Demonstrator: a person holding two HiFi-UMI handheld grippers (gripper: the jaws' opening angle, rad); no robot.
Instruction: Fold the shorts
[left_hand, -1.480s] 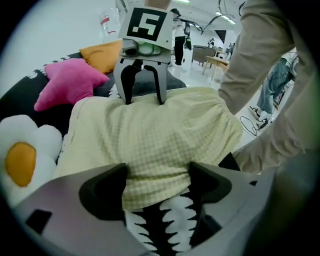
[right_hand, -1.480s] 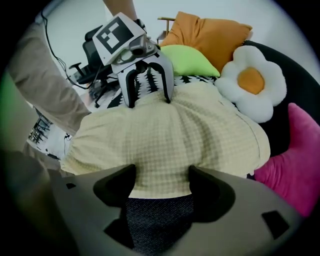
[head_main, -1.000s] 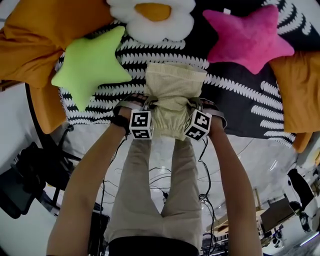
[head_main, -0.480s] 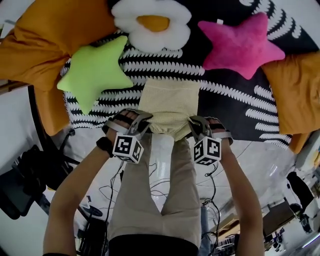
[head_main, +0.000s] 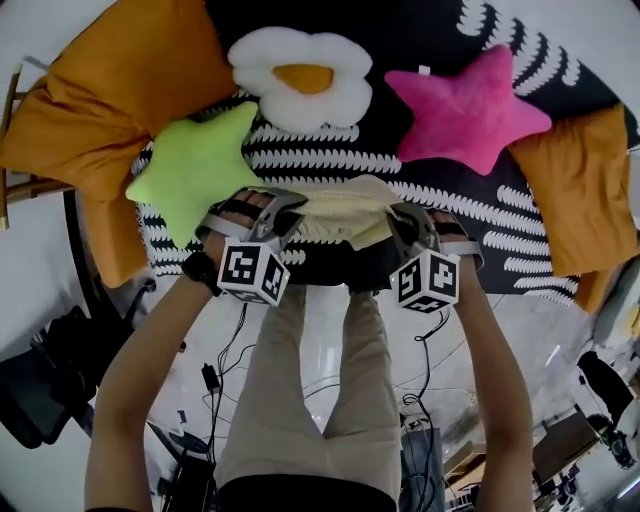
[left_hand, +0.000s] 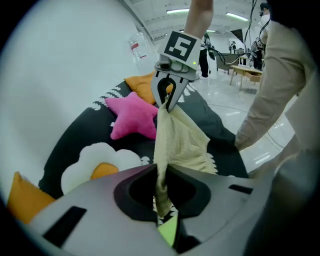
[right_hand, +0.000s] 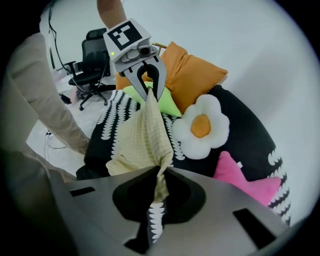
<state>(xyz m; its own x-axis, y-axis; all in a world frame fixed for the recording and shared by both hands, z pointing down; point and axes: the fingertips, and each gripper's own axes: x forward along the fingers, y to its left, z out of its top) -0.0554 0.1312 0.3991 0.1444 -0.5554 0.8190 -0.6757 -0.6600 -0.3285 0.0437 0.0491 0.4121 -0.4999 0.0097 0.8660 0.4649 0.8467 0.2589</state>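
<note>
The pale yellow shorts (head_main: 345, 212) hang stretched between my two grippers above the black cover with white leaf print (head_main: 470, 215). My left gripper (head_main: 286, 216) is shut on one corner of the shorts (left_hand: 181, 140), and the cloth runs down through its jaws (left_hand: 161, 189). My right gripper (head_main: 400, 226) is shut on the other corner, with the shorts (right_hand: 142, 136) pinched between its jaws (right_hand: 159, 186). Each gripper view shows the other gripper across the cloth: the right one (left_hand: 167, 98) and the left one (right_hand: 148, 89). The far part of the shorts is hidden behind the raised fold.
A green star pillow (head_main: 195, 165), a white flower pillow (head_main: 300, 78) and a pink star pillow (head_main: 465, 108) lie beyond the shorts. Orange cushions (head_main: 120, 80) flank the cover on both sides. My legs in beige trousers (head_main: 315, 390) stand at the near edge; cables and an office chair (right_hand: 92, 47) are on the floor.
Both grippers have risen and moved apart, lifting the near edge of the shorts off the cover and carrying it towards the pillows. The shorts now hang taut between them instead of lying flat.
</note>
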